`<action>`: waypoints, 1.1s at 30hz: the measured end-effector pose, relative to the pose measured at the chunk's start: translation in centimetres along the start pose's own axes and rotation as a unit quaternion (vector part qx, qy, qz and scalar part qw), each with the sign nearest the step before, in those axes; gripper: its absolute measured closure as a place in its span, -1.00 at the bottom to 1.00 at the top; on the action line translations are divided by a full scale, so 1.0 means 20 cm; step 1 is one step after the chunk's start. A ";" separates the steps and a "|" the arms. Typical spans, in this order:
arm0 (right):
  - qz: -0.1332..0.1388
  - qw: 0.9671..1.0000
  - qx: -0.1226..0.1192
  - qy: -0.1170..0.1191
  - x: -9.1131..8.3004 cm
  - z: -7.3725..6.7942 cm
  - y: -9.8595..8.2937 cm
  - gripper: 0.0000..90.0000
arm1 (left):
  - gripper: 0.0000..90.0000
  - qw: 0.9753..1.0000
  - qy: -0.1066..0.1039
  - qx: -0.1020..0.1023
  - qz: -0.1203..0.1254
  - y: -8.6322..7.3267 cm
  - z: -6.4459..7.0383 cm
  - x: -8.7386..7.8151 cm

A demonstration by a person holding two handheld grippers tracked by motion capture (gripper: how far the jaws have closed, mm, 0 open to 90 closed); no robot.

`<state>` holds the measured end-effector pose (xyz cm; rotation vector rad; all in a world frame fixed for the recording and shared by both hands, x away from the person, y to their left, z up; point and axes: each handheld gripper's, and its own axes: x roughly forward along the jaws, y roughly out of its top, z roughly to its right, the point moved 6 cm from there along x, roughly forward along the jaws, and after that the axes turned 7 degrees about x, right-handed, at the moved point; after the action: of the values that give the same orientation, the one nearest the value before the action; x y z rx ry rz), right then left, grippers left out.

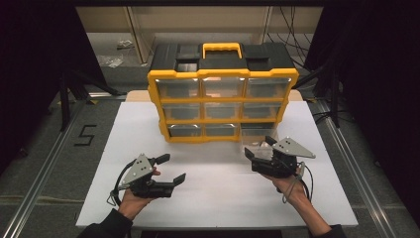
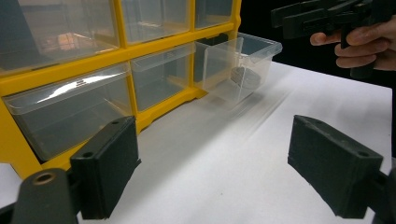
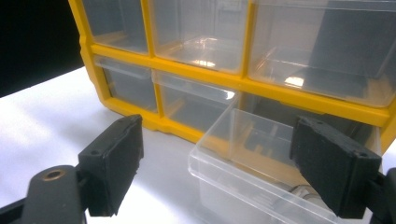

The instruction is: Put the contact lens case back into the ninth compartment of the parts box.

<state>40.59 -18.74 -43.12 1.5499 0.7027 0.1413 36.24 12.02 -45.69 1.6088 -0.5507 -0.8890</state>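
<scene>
A yellow and black organizer cabinet [image 1: 198, 73] with clear drawers stands at the back of the white board [image 1: 218, 198]. Its bottom right drawer [image 1: 253, 135] is pulled out toward me. In the left gripper view that drawer [image 2: 254, 56] holds a dark round object [image 2: 246, 77]. My right gripper [image 1: 258, 147] hovers open just in front of the pulled drawer [image 3: 233, 135], with nothing between its jaws [image 3: 217, 172]. My left gripper [image 1: 171, 168] is open over the bare board, front left of the cabinet [image 2: 140, 51], and holds nothing [image 2: 219, 168].
The other drawers [image 1: 224, 110] are closed and look empty. Grey floor with a taped "5" [image 1: 85, 135] lies left of the board, and metal rails [image 1: 354, 158] run along both sides. The right hand's gripper [image 2: 322, 16] appears far off in the left gripper view.
</scene>
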 end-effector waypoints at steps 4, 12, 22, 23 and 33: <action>-0.003 1.000 -0.001 0.000 -0.01 0.00 -0.01 -0.59 | -0.65 1.000 0.000 0.001 0.000 0.00 0.00 0.00; -0.018 1.000 -0.004 0.002 -0.02 -0.01 -0.04 -0.59 | -0.65 1.000 0.000 0.000 0.000 0.00 0.00 0.00; -0.028 1.000 -0.005 0.007 -0.04 -0.01 -0.06 -0.58 | -0.65 1.000 0.000 0.000 0.000 0.00 0.00 0.00; -0.030 1.000 -0.005 0.007 -0.04 -0.02 -0.06 -0.58 | -0.65 1.000 0.001 0.000 0.000 0.00 0.00 0.00; -0.052 0.998 -0.012 0.011 -0.04 -0.03 -0.10 -0.56 | -0.65 1.000 0.000 0.000 0.000 0.00 0.00 0.00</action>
<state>39.00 -18.69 -44.70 1.4868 0.7956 0.0886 36.23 11.96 -45.73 1.6094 -0.5497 -0.8884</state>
